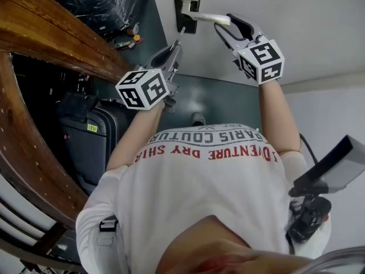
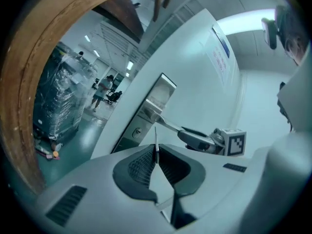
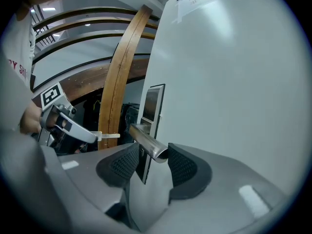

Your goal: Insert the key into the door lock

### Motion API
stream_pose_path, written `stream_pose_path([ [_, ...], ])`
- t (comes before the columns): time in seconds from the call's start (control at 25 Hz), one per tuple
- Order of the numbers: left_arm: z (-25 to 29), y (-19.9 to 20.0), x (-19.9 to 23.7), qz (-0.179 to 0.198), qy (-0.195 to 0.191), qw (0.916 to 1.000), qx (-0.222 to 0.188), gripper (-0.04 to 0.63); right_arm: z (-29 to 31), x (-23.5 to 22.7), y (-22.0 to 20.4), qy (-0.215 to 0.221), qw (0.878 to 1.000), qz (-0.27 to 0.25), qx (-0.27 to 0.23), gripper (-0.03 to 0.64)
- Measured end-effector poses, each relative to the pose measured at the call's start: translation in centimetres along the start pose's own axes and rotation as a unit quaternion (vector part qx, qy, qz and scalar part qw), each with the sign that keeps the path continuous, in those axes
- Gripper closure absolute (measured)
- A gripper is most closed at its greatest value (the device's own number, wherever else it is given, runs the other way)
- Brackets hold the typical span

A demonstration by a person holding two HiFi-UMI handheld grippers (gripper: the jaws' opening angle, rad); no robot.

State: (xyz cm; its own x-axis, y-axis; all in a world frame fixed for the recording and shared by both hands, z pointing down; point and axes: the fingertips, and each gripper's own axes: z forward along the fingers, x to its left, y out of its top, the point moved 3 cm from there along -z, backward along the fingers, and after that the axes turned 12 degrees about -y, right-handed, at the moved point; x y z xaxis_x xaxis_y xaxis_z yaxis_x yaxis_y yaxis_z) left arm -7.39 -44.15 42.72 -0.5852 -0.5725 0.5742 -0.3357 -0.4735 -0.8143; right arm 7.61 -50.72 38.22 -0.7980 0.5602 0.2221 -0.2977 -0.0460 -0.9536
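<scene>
A white door carries a steel lock plate with a lever handle. The keyhole sits below the handle on the plate. My left gripper is shut on a thin metal key, whose blade points toward the plate, a short way off it. My right gripper stands open around the handle's free end; the pads do not clamp it. From the right gripper view, the left gripper and its key show left of the plate.
A curved wooden beam runs along the left. Below it stands a black suitcase. A wrapped pallet and a person are far down the hall. A paper notice hangs on the door.
</scene>
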Motion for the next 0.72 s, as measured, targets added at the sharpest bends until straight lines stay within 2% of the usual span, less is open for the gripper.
stream_pose_path([
  [0.12, 1.4, -0.1, 1.2, -0.095, -0.027, 0.9939, -0.05, 0.574, 0.0, 0.1, 0.0, -0.004, 1.0, 0.0, 0.002, 0.443],
  [0.24, 3.0, -0.8, 2.5, -0.198, -0.055, 0.975, -0.084, 0.574, 0.1, 0.1, 0.0, -0.004, 1.0, 0.002, 0.003, 0.443],
  [0.32, 3.8, -1.5, 3.6, -0.241, -0.051, 0.9639, -0.101, 0.574, 0.1, 0.0, 0.0, -0.004, 1.0, 0.002, 0.005, 0.442],
  [0.48, 4.9, -2.1, 5.2, -0.287, -0.043, 0.949, -0.122, 0.574, 0.2, 0.1, -0.1, -0.005, 1.0, 0.004, 0.004, 0.442],
  [0.72, 6.4, -2.1, 5.7, -0.322, -0.062, 0.9337, -0.143, 0.574, 0.3, -0.3, -0.2, -0.001, 1.0, 0.004, 0.005, 0.443],
])
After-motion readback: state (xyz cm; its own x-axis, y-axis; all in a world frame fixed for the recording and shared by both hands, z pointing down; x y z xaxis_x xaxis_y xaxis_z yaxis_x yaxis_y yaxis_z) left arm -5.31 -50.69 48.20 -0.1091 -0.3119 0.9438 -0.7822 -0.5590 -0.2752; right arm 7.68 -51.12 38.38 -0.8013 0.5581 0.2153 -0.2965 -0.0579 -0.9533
